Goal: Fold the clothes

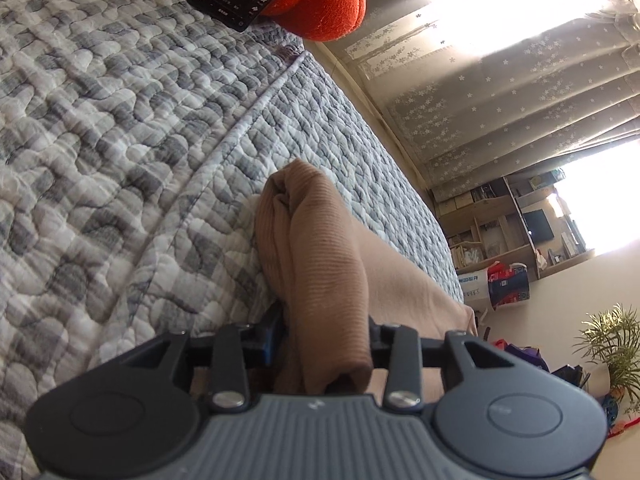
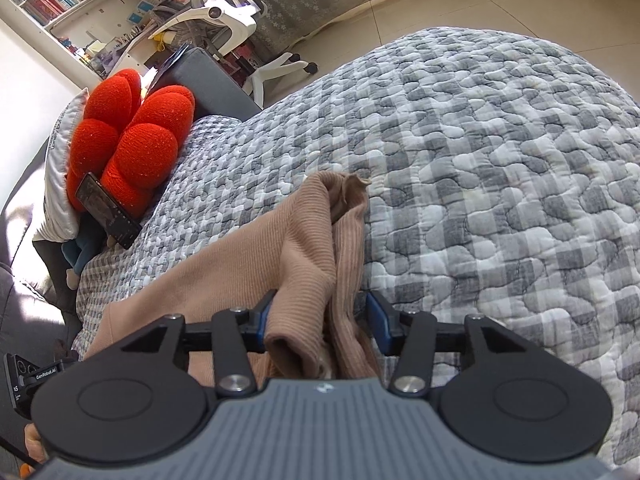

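The tan garment [image 2: 280,256] lies bunched on the checked quilt [image 2: 500,160]. The left gripper [image 1: 326,336] pinches a fold, but the right gripper [image 2: 320,320] has its jaws spread loosely around the cloth. It may slip out and the fold could flop open.

Tan ribbed garment [image 2: 304,240] — grey-and-white checked quilt [image 2: 500,160] — orange-red knitted cushion [image 2: 132,140]

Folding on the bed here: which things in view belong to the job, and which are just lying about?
Job: tan ribbed garment, left gripper, right gripper, quilt.
Lying about: red knot cushion, phone, white chair, potted plant.
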The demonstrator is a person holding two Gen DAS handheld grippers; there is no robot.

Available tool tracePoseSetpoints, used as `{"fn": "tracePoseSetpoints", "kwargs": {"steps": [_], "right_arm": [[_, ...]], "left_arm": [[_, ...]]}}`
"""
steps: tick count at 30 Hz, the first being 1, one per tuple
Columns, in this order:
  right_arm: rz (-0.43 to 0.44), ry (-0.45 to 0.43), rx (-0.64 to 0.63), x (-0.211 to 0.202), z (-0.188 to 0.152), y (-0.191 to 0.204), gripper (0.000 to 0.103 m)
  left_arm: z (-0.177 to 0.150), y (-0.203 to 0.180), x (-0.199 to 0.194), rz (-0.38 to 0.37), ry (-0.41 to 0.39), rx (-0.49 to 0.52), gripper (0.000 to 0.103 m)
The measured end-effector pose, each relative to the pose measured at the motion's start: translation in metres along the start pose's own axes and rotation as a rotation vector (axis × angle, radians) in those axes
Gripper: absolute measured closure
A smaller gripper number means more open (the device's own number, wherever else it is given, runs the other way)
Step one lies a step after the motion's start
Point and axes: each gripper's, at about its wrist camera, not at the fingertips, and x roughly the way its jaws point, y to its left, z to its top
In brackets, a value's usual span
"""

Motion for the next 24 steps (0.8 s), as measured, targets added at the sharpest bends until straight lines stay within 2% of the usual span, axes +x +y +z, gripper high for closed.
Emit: {"fn": "tracePoseSetpoints", "kwargs": {"steps": [1,2,3,6,9,12,19,24], "right_arm": [[-0.004,-0.004,-0.009,0.000,-0.001,0.002,0.053],[-0.012,-0.004,-0.026,0.001,-0.002,0.007,0.058],[-0.018,-0.003,-0.039,0.001,-0.003,0.011,0.066],[-0.045,-0.018,-0.082,-0.003,-0.002,0.025,0.072],[-0.048,-0.038,-0.093,-0.009,0.002,0.034,0.074],[-0.031,-0.044,-0.098,-0.009,0.006,0.044,0.076],[0.012,-0.015,-0.146,0.013,0.007,0.082,0.076],[0.055,0.014,-0.195,0.033,0.009,0.116,0.076]], "left_arm": [[0.000,-0.002,0.001,0.005,0.001,0.009,0.069],[-0.001,-0.003,0.000,0.011,-0.004,0.011,0.075],[-0.001,-0.004,-0.001,0.013,-0.012,0.009,0.076],[-0.004,-0.009,-0.009,0.004,-0.046,0.015,0.080],[-0.006,-0.014,-0.020,-0.011,-0.076,0.024,0.081],[-0.010,-0.016,-0.034,0.012,-0.106,0.028,0.081],[-0.010,-0.010,-0.078,0.067,-0.202,0.027,0.081],[-0.012,0.006,-0.109,0.097,-0.260,-0.013,0.081]]}}
